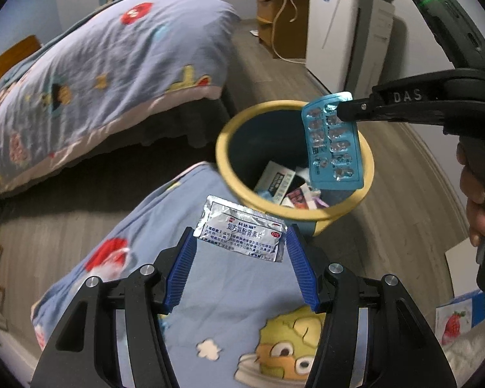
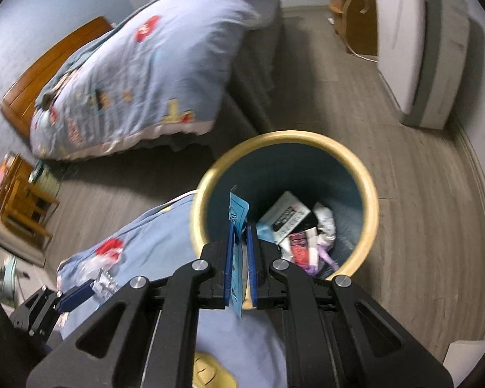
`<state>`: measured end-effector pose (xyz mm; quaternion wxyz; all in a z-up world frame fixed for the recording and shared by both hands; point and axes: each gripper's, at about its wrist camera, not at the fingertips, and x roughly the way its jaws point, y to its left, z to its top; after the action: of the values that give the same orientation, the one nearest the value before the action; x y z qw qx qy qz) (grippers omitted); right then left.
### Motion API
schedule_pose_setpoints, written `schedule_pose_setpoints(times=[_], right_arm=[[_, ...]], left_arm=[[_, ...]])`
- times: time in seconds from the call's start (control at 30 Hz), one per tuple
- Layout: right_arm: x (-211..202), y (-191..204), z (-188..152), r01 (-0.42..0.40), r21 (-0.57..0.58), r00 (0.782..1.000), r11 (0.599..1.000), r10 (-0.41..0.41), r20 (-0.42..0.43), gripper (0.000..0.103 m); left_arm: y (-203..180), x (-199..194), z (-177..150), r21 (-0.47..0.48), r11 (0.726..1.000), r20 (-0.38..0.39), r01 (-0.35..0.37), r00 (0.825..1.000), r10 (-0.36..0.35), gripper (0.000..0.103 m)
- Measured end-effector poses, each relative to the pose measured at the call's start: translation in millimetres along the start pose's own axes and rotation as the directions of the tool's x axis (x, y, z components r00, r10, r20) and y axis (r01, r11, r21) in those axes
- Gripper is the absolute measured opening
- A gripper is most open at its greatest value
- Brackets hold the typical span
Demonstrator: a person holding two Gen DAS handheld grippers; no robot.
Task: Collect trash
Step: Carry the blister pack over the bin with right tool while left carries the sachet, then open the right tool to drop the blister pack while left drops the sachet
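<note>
Round bin with yellow rim and dark blue inner wall [image 2: 370, 200] standing on grey wood-look floor [image 2: 414, 213], open at the top, rim just beside the corner of a light blue cartoon-print quilt [image 1: 229, 294] in the foreground. Inside the bin: small cartons and crumpled wrappers [image 2: 302, 229] low at the bottom, with ample free depth above them. Open floor to the right of the bin as far as the white appliance [image 2: 404, 48] against the wall; a lane of bare floor between the bin and the second bed with matching blue quilt [image 2: 139, 74] behind.

Left tool [image 1: 241, 245]: blue-padded fingers [image 1: 181, 268] set partly apart, grasping a silver foil medicine sachet with blue print [image 1: 239, 231] by its two side edges. Sachet held flat above the quilt corner, just short of the bin rim. Tool angled steeply downward.

Right tool [image 2: 241, 242]: clenched on a turquoise blister pack of pills [image 1: 334, 144], pinched near one end. Pack hanging over the bin mouth, inside the rim line. Tool pitched downward over the near rim; in the left wrist view, entering from the right, with a hand [image 1: 477, 190] wrapped round its grip.
</note>
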<state>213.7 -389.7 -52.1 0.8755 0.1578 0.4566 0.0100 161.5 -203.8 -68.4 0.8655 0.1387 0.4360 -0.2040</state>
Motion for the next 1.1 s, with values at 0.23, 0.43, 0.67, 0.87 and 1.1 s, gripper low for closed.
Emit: schedule_pose_setpoints(times=[0.23,0.43,0.67,0.87,1.1], right_arm=[[15.8,-37.6,4.4,0.042,0.103,0.999,0.994,-0.041,-0.006,0.008],[24.6,-71.0,3.9,0.049,0.238,0.999,0.97,-0.046,-0.017,0.008],[37.8,-77.2,4.0,0.064,0.25,0.998,0.966,-0.055,-0.041,0.008],[43.2,-75.3,7.2,0.066,0.231,0.997,0.971,-0.058,-0.042,0.009],[43.7,-70.2,8.6,0.053,0.225,0.998,0.973,-0.046,-0.036,0.025]], left_arm=[[-19.5,34.5,20.3,0.052,0.999,-0.018,0.018,1.0,-0.017,0.059],[-29.5,64.8,35.8,0.076,0.996,-0.029,0.038,0.999,-0.036,0.059],[-38.3,98.7,51.1,0.093,0.995,-0.029,0.024,0.999,-0.021,0.059],[-40.6,106.1,52.5,0.085,0.996,-0.021,0.038,0.999,-0.036,0.062],[-20.3,91.4,47.9,0.024,0.999,0.001,0.029,1.0,-0.029,0.072]])
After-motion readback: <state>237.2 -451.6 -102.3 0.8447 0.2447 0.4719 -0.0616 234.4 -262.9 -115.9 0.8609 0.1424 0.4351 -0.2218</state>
